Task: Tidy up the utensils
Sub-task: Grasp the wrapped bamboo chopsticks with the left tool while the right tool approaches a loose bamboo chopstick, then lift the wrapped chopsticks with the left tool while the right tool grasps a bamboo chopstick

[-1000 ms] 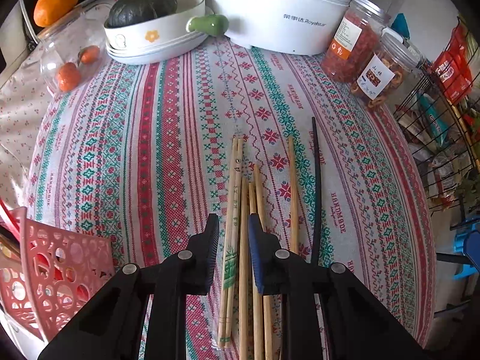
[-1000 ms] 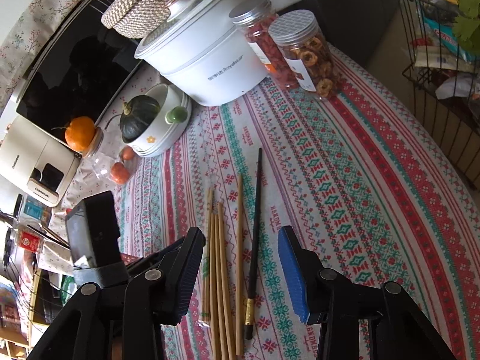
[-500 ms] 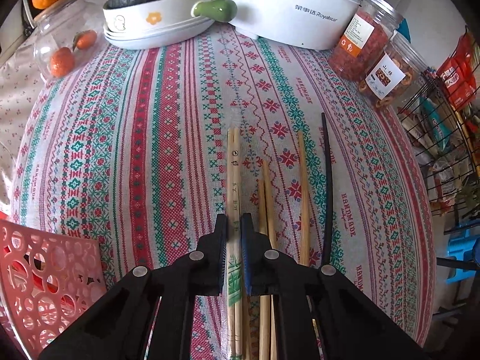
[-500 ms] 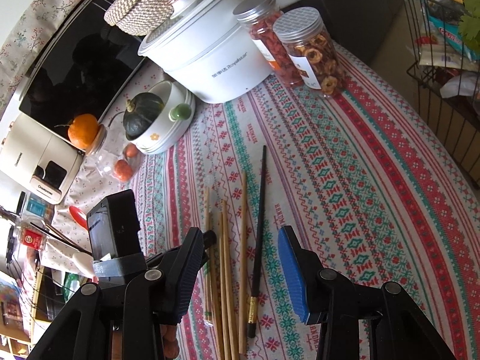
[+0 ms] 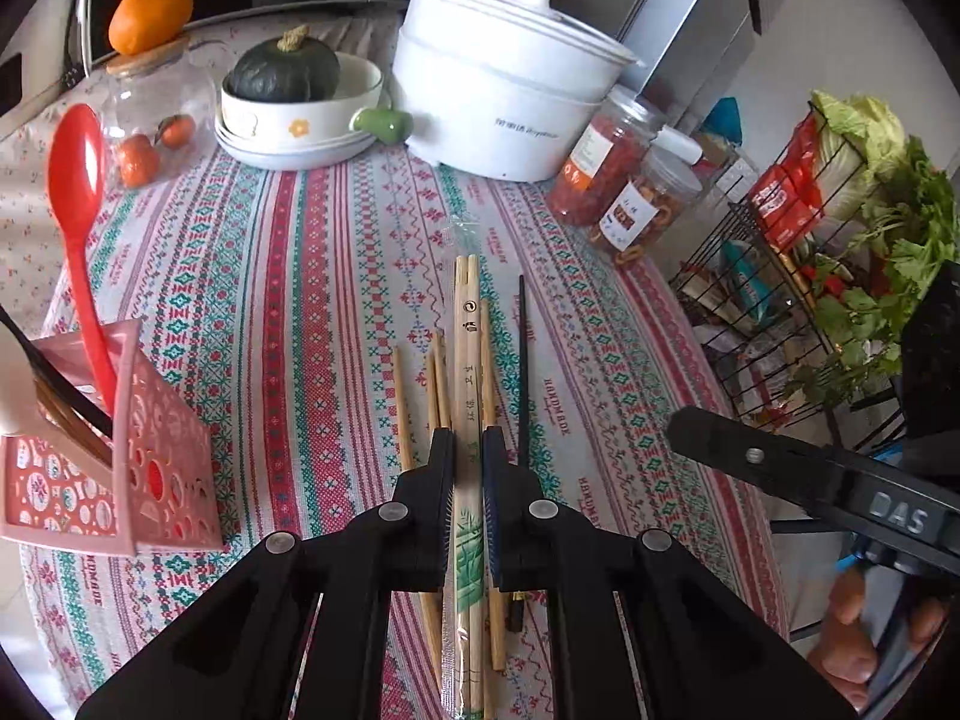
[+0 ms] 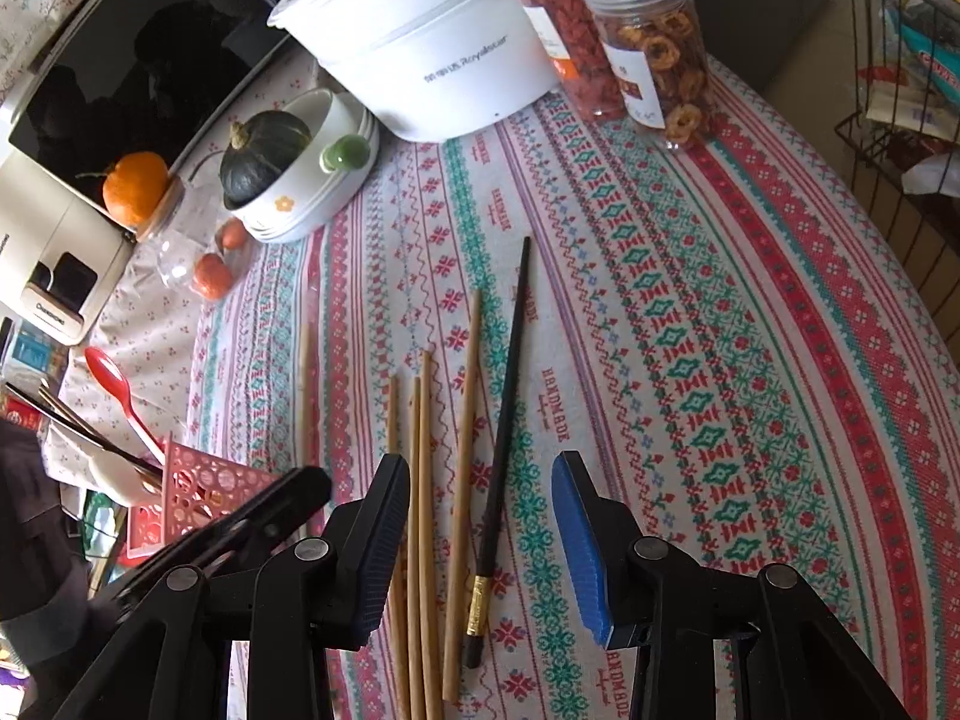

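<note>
My left gripper [image 5: 467, 450] is shut on a wrapped pair of bamboo chopsticks [image 5: 466, 354] and holds it above the patterned tablecloth. Several loose bamboo chopsticks [image 6: 420, 480] and one black chopstick [image 6: 507, 396] lie on the cloth; they also show under the held pair in the left wrist view [image 5: 403, 408]. A pink perforated utensil basket [image 5: 150, 456] stands at the left with a red spoon [image 5: 78, 210] upright in it. My right gripper [image 6: 480, 546] is open and empty, hovering over the loose chopsticks.
At the back stand a white pot [image 5: 504, 102], a bowl with a green squash [image 5: 288, 90], two snack jars [image 6: 612, 42] and a glass jar with an orange on top [image 5: 150, 102]. A wire rack with groceries [image 5: 840, 228] stands beyond the table's right edge.
My left gripper has lifted the wrapped chopstick pair off the cloth and tilted up, so the basket and spoon come into view. The right gripper moved slightly forward, still open.
</note>
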`<state>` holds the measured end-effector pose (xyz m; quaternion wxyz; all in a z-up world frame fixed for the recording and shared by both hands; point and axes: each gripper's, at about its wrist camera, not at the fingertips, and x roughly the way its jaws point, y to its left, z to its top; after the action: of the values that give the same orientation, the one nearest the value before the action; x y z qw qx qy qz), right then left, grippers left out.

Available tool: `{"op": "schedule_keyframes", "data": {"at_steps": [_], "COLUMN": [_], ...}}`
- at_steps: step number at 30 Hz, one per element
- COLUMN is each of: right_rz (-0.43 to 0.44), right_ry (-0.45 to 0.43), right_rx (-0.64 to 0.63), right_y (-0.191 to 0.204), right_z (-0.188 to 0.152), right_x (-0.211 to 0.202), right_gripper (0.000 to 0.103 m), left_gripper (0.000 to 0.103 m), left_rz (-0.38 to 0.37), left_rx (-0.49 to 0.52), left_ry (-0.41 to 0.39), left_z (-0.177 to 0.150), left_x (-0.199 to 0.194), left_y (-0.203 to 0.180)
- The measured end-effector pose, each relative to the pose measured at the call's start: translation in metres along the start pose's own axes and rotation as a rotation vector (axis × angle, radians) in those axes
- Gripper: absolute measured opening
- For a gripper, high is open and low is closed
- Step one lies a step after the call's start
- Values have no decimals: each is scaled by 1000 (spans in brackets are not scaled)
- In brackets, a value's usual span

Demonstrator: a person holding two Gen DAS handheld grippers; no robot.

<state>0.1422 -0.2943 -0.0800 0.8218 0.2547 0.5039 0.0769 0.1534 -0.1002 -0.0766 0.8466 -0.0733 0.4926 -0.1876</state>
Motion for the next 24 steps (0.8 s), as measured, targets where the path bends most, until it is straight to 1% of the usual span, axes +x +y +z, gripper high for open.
{"op": "schedule_keyframes", "data": {"at_steps": [2,5,8,12,14,17,22,23,24], "right_rz": [-2,10,17,17,9,-11,-60,-74,-91], "right_ry": [31,81,121,169,182,198,198,198,200], "right_rx": [-11,-50,-135,-239,-277,-332,-396,-406,-415], "right_y": [3,13,33,57,66,76,85,86,87], "right_z": [-1,-5,-13,-26,-33,-42,-47,-46,-47], "right_x": [11,27,45,70,80,91,107,112,117], "right_gripper": [40,36,34,31,31,30,29,28,22], "left_gripper": [10,10,10,10,10,10,10,10,10], "left_rz": [-27,-44,-56,-55,-51,-56,-76,-76,-73], "left_rx": [8,19,9,-16,-41,-69,-64,-58,-52], "left_ry": [-36,-90,-137,-188,-206,-199,-233,-238,-241], "left_z": [-3,-6,-11,-20,-23,-23,-23,-23,-23], "left_x": [-23,-57,-87,-112,-117,-117,-124,-125,-125], "left_y": [0,7,21,43,54,67,70,69,68]}}
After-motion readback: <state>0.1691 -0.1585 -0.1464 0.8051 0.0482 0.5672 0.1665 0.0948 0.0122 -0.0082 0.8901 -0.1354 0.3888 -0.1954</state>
